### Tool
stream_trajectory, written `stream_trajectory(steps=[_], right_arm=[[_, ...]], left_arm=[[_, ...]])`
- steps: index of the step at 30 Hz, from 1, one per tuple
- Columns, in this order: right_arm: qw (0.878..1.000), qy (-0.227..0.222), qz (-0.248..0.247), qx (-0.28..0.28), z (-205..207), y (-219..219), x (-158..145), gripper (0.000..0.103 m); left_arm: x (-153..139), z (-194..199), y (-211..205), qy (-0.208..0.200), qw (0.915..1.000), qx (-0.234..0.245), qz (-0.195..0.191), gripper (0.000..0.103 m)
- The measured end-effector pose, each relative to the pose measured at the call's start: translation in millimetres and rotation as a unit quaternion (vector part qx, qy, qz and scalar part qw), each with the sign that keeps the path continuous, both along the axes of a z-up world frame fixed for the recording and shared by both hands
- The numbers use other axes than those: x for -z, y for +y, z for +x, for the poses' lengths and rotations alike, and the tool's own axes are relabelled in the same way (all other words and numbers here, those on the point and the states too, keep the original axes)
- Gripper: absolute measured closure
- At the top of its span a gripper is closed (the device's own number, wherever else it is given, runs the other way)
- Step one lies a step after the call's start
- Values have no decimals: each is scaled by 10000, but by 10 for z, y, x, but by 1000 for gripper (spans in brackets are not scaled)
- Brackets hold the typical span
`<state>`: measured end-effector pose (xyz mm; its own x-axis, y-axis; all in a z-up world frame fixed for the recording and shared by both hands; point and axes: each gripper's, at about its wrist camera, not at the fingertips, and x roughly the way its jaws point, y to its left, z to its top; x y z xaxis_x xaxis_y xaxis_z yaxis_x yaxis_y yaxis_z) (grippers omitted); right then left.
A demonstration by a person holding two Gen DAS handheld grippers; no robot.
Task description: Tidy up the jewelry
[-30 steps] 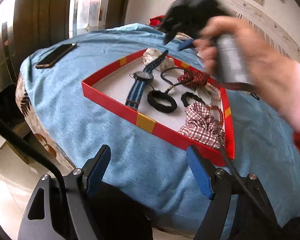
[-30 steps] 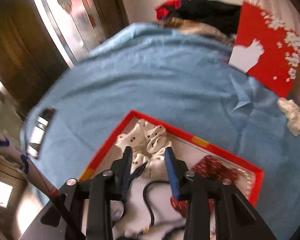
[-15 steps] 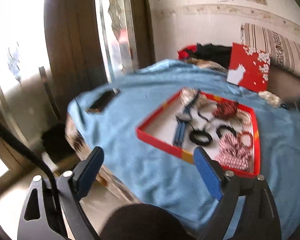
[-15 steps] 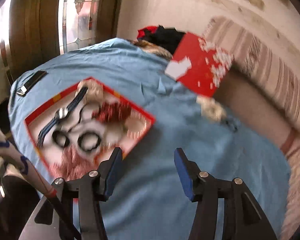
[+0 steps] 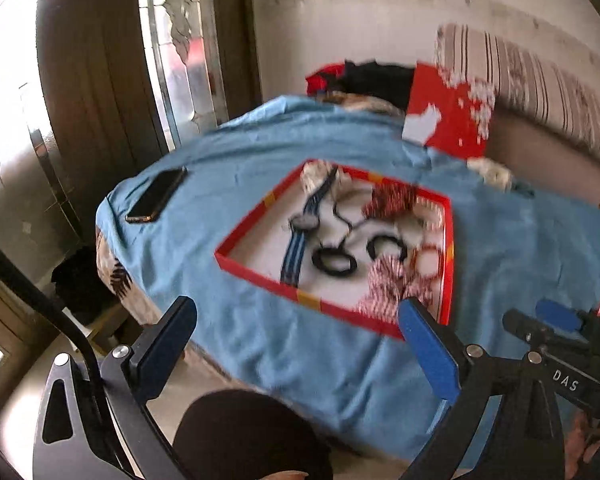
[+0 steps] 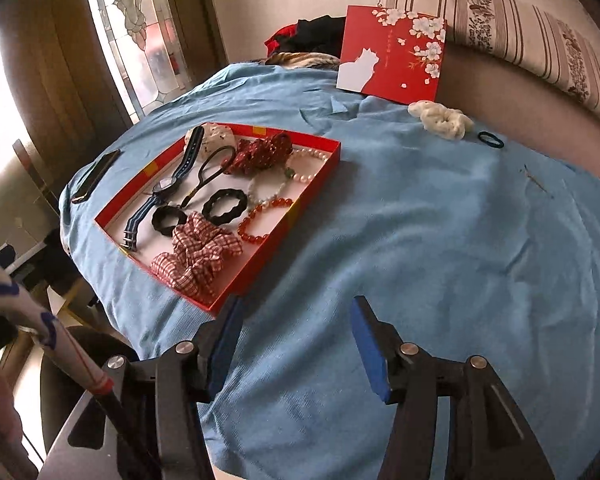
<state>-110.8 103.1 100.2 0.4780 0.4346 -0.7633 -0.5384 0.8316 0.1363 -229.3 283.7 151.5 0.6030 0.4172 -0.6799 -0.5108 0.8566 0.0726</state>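
Both hand-held grippers hang spread and empty over a table draped in blue cloth [image 6: 440, 220]: the right hand-held gripper [image 6: 296, 344] above bare cloth, the left hand-held gripper [image 5: 300, 348] off the table's near edge. The red tray [image 6: 320, 144], ahead and to the left of the right hand-held gripper, already carries a watch [image 6: 168, 184], two black hair ties, a checked scrunchie [image 6: 196, 252], a red scrunchie, a pearl strand and a red bead bracelet [image 6: 260, 220]. Two pieces lie outside it, well ahead and to the right by the upright red lid [image 6: 392, 52]: a white scrunchie [image 6: 440, 120] and a thin dark hair band [image 6: 491, 139].

The thin band looks the riskier pick; lying flat, it could slip the fingers or drag a fold of cloth up with it. A careless drop might tangle it among the crowded beads. The left view is blurred, so fine detail there is uncertain.
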Motion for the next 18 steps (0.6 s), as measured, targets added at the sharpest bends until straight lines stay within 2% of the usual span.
stream_trajectory(steps=[10, 18], right_arm=[[9999, -68, -121, -16, -53, 127, 79, 40], [9996, 4, -264, -68, -31, 322, 152, 39]], left_arm=[[243, 88, -53, 365, 9993, 72, -77, 3], [409, 144, 116, 487, 9980, 83, -398, 3]])
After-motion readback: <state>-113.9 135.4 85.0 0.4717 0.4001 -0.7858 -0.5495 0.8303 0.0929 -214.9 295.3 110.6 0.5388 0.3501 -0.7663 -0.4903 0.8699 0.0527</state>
